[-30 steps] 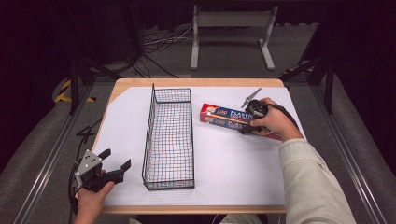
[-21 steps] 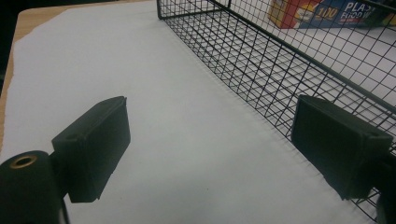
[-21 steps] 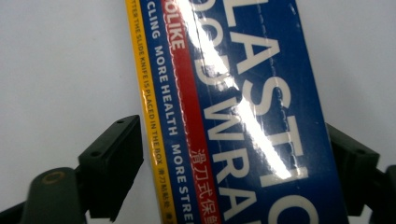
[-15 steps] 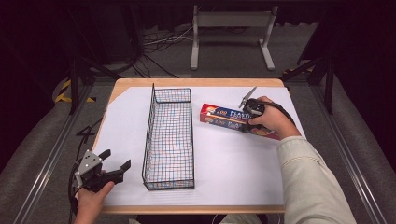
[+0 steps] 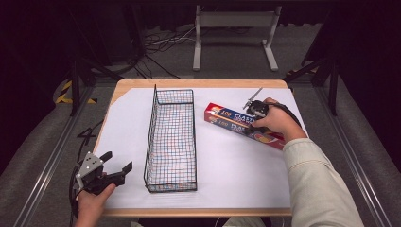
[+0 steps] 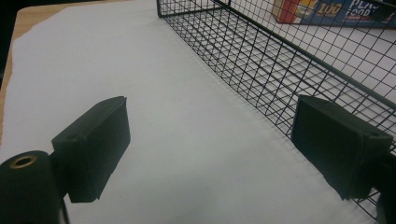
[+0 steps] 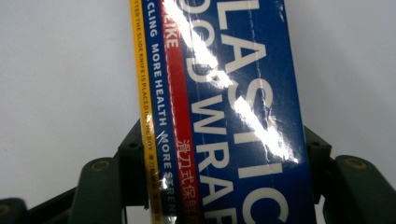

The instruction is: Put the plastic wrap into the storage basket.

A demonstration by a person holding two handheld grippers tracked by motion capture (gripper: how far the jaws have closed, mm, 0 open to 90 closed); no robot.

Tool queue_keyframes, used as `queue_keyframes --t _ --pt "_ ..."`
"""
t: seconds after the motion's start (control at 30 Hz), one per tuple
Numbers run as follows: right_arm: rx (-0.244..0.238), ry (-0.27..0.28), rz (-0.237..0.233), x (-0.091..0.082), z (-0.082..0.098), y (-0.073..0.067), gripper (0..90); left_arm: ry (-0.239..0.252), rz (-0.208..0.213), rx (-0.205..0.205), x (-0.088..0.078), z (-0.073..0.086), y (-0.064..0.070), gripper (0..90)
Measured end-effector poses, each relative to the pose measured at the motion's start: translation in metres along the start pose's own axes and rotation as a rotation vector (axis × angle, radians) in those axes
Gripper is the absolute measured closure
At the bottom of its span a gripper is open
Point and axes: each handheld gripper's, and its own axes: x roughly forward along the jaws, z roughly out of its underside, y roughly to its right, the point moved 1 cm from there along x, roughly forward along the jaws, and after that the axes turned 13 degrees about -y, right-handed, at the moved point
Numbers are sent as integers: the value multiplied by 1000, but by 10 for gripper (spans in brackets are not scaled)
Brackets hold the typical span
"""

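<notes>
One box of plastic wrap (image 5: 243, 124) is the thing in hand, and it lies flat on the white sheet (image 5: 127, 123) covering the table, to the right of the wire basket (image 5: 171, 137) and apart from it. The right gripper (image 5: 253, 118) has come down over the middle of the box, and its jaws have just been closing; in the right gripper view the box (image 7: 224, 112) sits lengthwise between them, with the two black jaws pressed against its long sides, so I judge the grasp made or very nearly so. The basket holds nothing, which suggests the work is at its start: the box is gripped but not lifted, and the carry across and the setting down inside the basket are left to do. The left gripper (image 5: 111, 172) rests near the front left corner of the table, just beside the basket's near end, its jaws spread wide with nothing between them, as the left gripper view shows.
</notes>
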Motion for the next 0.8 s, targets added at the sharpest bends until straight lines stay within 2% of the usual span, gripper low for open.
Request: queue_keyframes --t 0.1,0.2,0.27,0.3,0.37,0.43,0.47,0.57,0.8 --pt "52 25 -23 -10 4 -4 391 1 1 4 0 -1 1 125" --pt "153 39 -37 -17 7 -9 394 1 2 10 1 -2 1 125" --pt "187 55 -27 -21 9 -11 395 1 4 11 2 -3 2 125" --pt "187 55 -27 -21 9 -11 395 1 4 11 2 -3 2 125" --pt "230 64 -14 -27 12 -13 395 3 3 22 2 -4 3 125" --pt "276 74 -17 -31 15 -15 395 0 8 15 3 -5 3 125" --pt "322 86 -22 -34 16 -18 395 0 7 19 4 -5 3 125" --pt "405 124 -26 -43 19 -24 397 -4 11 20 6 -6 3 125" --pt "466 131 2 -56 21 -37 398 -3 12 23 7 -7 4 125"
